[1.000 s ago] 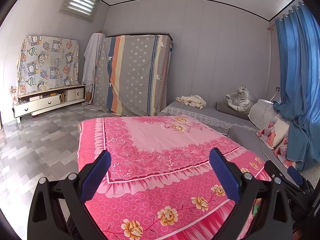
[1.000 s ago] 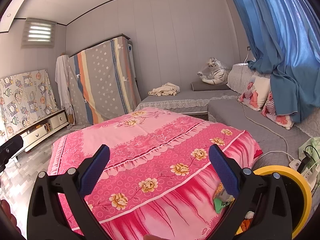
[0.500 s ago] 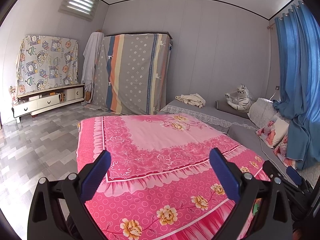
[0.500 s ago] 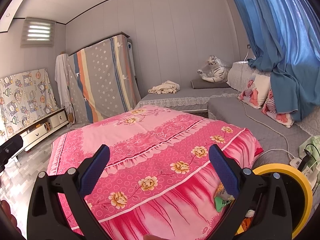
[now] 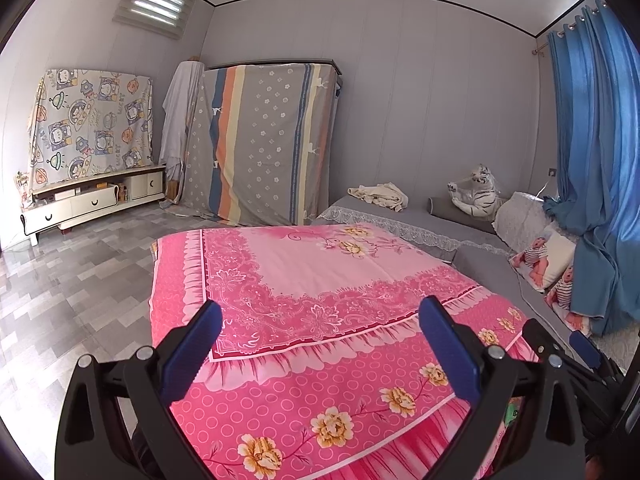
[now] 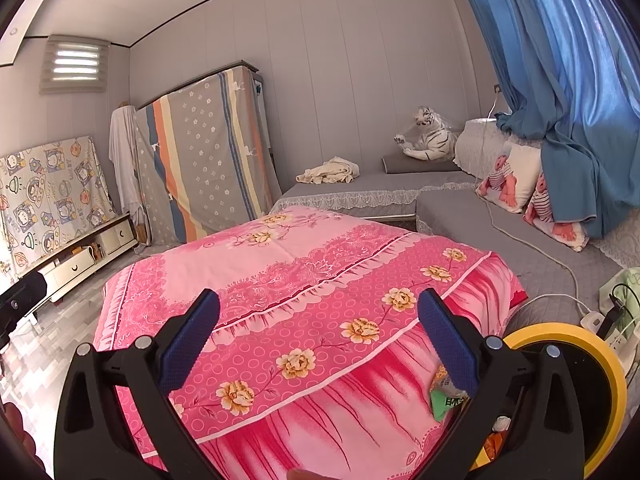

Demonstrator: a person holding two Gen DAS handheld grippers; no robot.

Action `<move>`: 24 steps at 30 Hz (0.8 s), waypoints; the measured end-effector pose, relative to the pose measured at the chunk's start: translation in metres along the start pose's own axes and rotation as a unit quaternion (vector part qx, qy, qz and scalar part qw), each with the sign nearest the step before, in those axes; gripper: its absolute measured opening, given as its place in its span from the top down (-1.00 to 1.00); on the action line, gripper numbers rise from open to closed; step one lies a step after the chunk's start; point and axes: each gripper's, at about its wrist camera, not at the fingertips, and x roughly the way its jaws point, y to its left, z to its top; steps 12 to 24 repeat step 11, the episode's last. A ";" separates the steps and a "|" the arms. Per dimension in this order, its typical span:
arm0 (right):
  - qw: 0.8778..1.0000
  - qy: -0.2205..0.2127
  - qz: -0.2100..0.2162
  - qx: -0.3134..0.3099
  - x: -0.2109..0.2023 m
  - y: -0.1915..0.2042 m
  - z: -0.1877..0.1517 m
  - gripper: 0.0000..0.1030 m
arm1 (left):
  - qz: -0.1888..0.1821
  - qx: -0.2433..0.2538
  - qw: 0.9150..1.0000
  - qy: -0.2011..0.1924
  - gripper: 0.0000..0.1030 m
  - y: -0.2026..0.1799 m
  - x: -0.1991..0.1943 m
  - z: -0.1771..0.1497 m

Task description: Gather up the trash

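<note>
Both grippers are hanging wide apart and empty over the pink floral cover (image 5: 320, 280), the left gripper (image 5: 320, 344) and right gripper (image 6: 318, 328) barely drifting from a second ago. The trash, a green wrapper (image 6: 446, 400), is lying low beside the yellow-rimmed bin (image 6: 600, 360), behind the right gripper's finger. No pickup appears to be under way yet.

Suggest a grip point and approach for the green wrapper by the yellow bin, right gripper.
Pinch the green wrapper by its upper crumpled edge, coming from above with the open right gripper. It leans against the hanging pink cloth beside the yellow bin; lower part hidden.
</note>
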 end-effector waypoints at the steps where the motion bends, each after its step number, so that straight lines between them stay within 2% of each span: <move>1: 1.000 0.000 0.000 0.000 0.000 0.000 0.000 -0.83 | 0.001 0.000 1.000 0.000 -0.84 0.000 0.001 0.000; 24: 1.000 0.001 0.000 0.002 -0.001 0.000 0.000 -0.83 | -0.005 -0.006 1.000 0.005 -0.84 0.002 0.003 0.000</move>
